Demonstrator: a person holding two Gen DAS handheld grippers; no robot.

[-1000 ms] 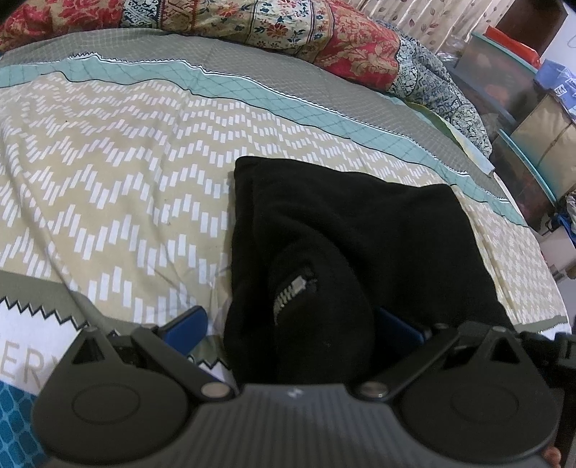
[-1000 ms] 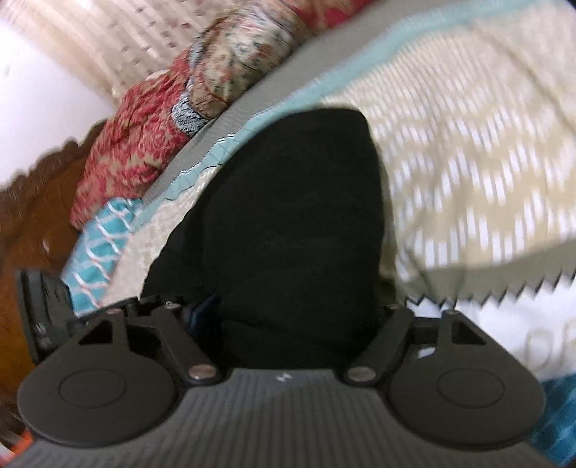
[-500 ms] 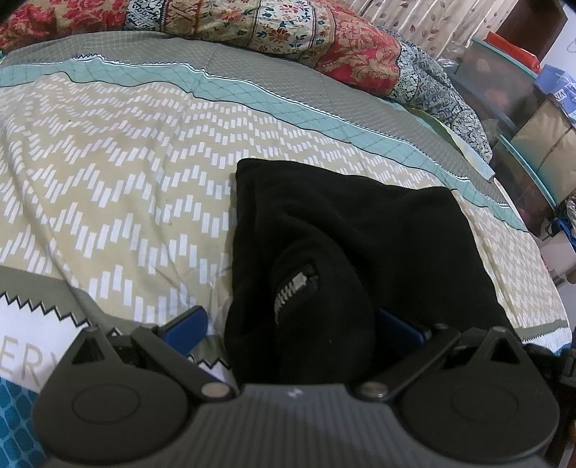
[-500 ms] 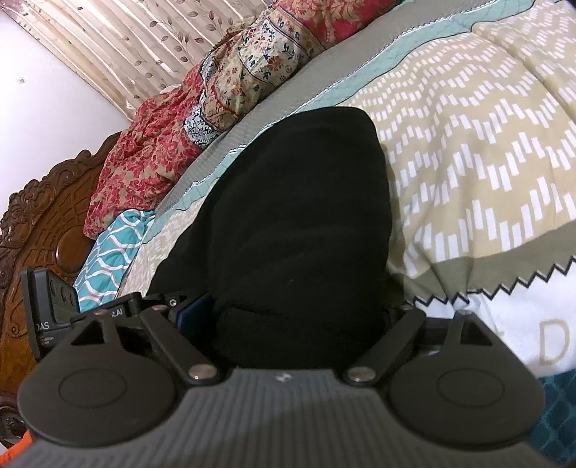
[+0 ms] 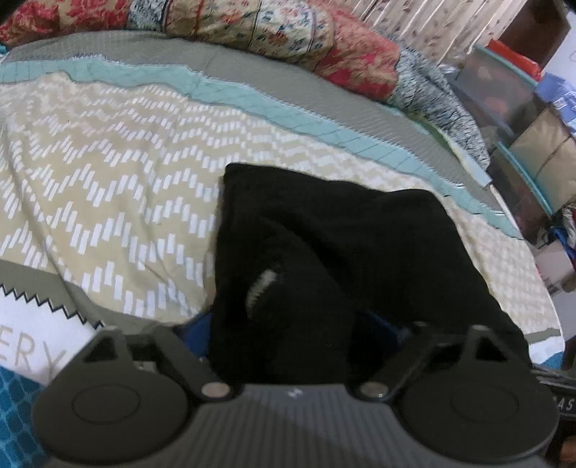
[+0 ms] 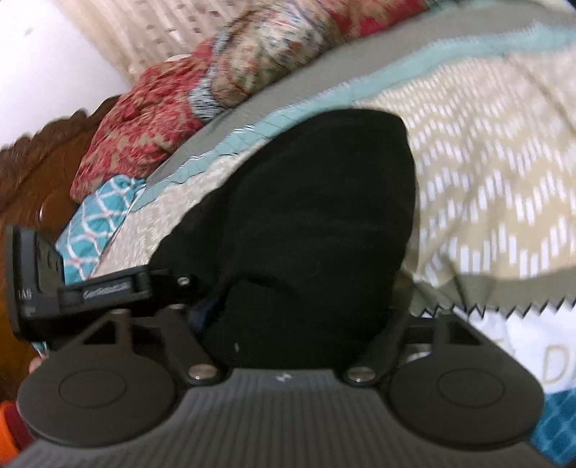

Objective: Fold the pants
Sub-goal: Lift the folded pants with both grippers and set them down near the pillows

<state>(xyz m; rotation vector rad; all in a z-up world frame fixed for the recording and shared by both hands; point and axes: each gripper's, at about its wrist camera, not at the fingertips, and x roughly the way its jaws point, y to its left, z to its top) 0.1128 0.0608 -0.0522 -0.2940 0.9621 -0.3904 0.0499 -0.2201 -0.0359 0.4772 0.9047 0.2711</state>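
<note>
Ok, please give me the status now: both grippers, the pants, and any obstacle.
Left gripper and right gripper each shut on black pants. Pants bunched on patterned bedspread, near edge gripped. Nothing in the way; pillows far behind.

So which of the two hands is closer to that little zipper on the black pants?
Left. The left gripper has its fingers around the bunch of pants bearing the zipper. The right gripper grips another fold; no zipper shows there.

Both cameras sit low at the near edge of the bed, very close to the black pants [image 5: 324, 244]. The left wrist view faces the pillows [image 5: 273, 32] square on; the right wrist view tilts toward the wooden headboard [image 6: 43, 172]. Both share the pants and the zigzag bedspread [image 5: 108, 180]
</note>
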